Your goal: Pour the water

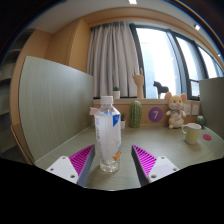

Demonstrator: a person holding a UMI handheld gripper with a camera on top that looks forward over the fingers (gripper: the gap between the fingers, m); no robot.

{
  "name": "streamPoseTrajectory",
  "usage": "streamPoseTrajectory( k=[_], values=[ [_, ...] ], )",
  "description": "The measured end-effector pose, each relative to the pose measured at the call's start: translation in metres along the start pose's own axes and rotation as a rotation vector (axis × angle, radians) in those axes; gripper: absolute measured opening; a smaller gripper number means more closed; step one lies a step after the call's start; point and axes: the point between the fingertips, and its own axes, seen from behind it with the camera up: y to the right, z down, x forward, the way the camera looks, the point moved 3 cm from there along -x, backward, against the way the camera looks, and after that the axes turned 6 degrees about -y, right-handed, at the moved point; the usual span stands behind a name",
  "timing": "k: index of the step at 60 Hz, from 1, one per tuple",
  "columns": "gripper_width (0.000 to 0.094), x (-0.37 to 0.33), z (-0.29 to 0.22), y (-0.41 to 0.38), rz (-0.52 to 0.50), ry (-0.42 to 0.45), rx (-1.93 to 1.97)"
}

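The bottle's [107,135] base (behind the fingers [80,160]) is hidden.

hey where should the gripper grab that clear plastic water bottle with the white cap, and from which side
Probably the mid-body of the clear plastic water bottle, below its white cap, coming straight on from the near side. It stands upright on the table between the open gripper fingers, with gaps either side. The straight round wall there suits the two pads; the narrower neck offers less to hold.

We see a clear bottle [108,140] with a white cap, magenta striped pads [145,160] on the gripper [113,162], a green cactus [136,115], grey curtains [110,62] and a purple clock [155,114].
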Motion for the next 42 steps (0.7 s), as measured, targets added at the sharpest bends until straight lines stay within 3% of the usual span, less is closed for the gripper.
streamPoseTrajectory(
  k=[22,29,42],
  values=[
    [0.0723,0.067,-0.033,-0.016,0.008,0.038,0.008],
    [0.0559,0.080,-0.038,-0.011,0.032,0.064,-0.022],
    [0.0359,0.081,-0.039,-0.012,0.025,0.094,-0.014]
  ],
)
